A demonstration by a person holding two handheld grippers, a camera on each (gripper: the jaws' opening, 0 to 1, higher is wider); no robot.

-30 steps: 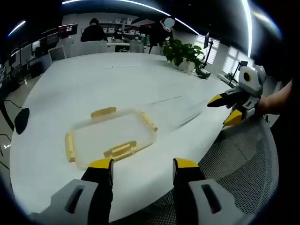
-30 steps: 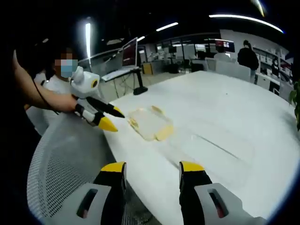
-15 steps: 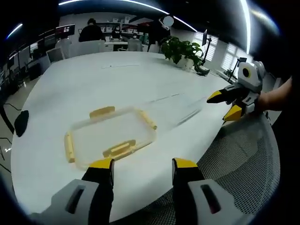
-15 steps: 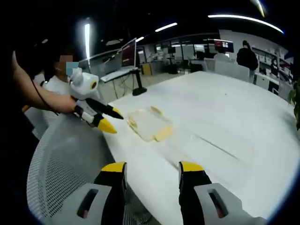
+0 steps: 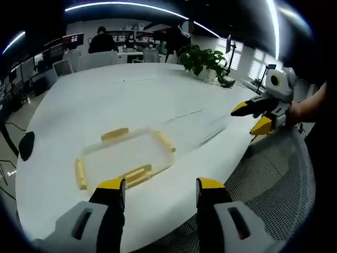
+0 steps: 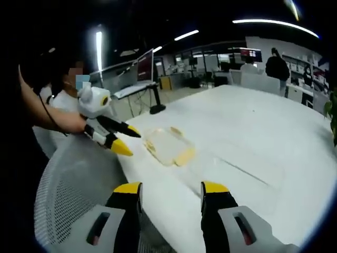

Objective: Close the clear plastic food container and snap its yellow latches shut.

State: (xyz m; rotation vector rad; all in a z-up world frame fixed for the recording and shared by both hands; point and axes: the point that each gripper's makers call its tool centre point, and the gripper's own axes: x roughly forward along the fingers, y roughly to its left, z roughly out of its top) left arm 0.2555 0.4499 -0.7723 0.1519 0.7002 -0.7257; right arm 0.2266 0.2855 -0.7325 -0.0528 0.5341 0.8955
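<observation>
The left claw [image 5: 160, 187] stands open with nothing between its yellow tips, hovering over the near edge of the white desk [image 5: 105, 100], just short of the clear plastic food container [image 5: 124, 158]. Against the picture of a second ago the container sits a little farther up and away in the left gripper view, and the whole scene has shifted with it, so the camera has tilted; the container itself has not moved. From the other side, the left claw [image 6: 124, 139] shows the same thing: its tips hang apart beside the container's near side, not touching it.

The right claw [image 6: 171, 190] is open and empty as well, held over the desk edge above the mesh chair back [image 6: 73, 195]. In the left gripper view it [image 5: 253, 118] hangs off the right edge of the desk, well apart from the container, much where it was before.

The container [image 6: 168, 147] lies near the desk edge nearest the person, with four yellow latches [image 5: 115, 134] splayed outward around its rim. A faint clear sheet, probably the lid [image 5: 200, 124], lies flat beside it toward the right claw.

My reading: nothing of the task is done yet. Both claws are only settling into position; the lid must be fetched first.
</observation>
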